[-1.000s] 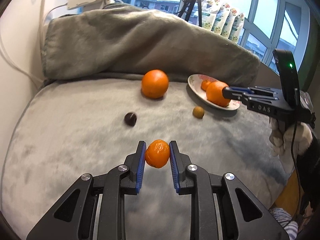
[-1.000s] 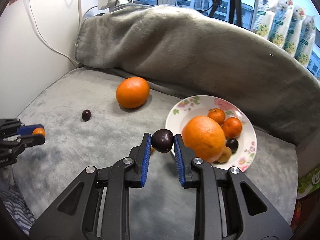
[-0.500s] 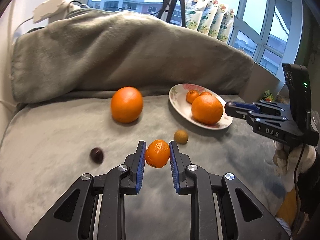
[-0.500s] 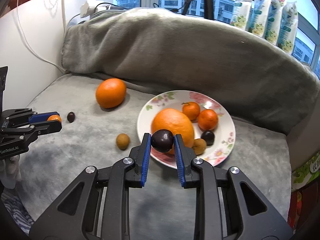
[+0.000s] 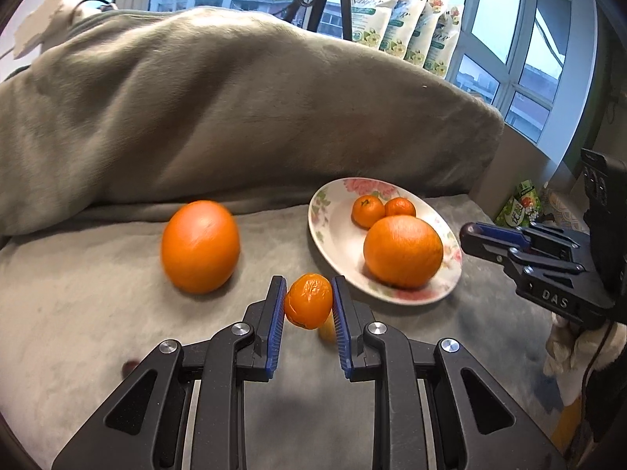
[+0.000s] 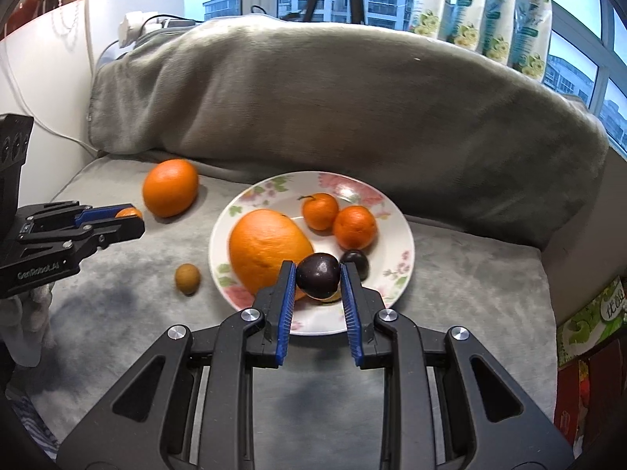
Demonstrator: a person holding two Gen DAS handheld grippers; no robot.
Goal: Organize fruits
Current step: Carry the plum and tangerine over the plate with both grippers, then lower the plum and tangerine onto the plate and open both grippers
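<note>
On a grey blanketed seat by the window, the left gripper (image 5: 308,305) clamps a soft, loose-skinned mandarin (image 5: 308,300) at its middle, while the right gripper (image 6: 318,278) pinches a smooth, slippery plum (image 6: 318,276) over the plate (image 6: 395,282).

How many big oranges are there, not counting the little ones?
2. One big orange lies on the flowered plate; the other orange sits on the grey blanket left of the plate. None seems hidden.
</note>
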